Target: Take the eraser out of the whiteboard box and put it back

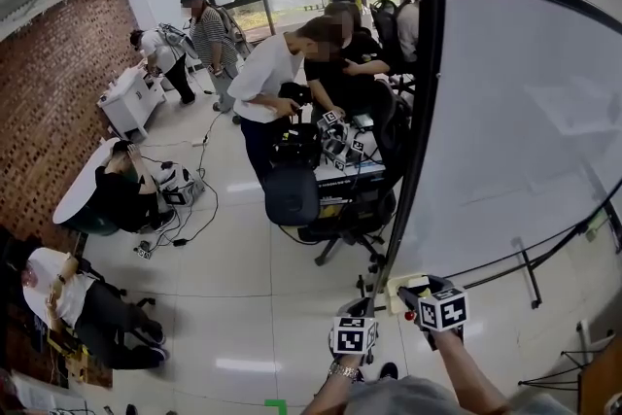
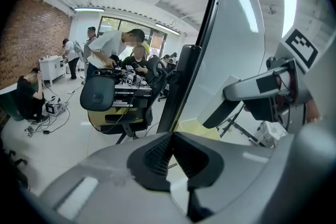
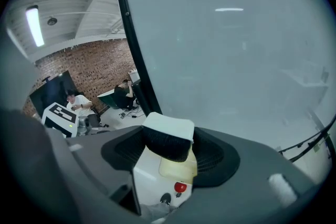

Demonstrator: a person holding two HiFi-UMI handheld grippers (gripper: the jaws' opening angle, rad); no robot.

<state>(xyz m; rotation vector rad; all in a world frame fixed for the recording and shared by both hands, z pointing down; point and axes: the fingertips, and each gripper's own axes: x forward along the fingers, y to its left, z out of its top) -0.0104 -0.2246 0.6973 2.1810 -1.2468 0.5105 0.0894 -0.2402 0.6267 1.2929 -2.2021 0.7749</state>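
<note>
For you, no readable text anywhere; white print on the far black case (image 2: 132, 95) too blurred.

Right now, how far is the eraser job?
Done: the eraser is out of the whiteboard box. In hand: the right hand-held gripper holds it above the box; the left hand-held gripper is shut, empty. Left: putting it back.

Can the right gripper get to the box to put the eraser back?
Probably yes. The right gripper is shut on the eraser, and the open box lies straight ahead of its jaws with nothing between. The left gripper is off to the side.
</note>
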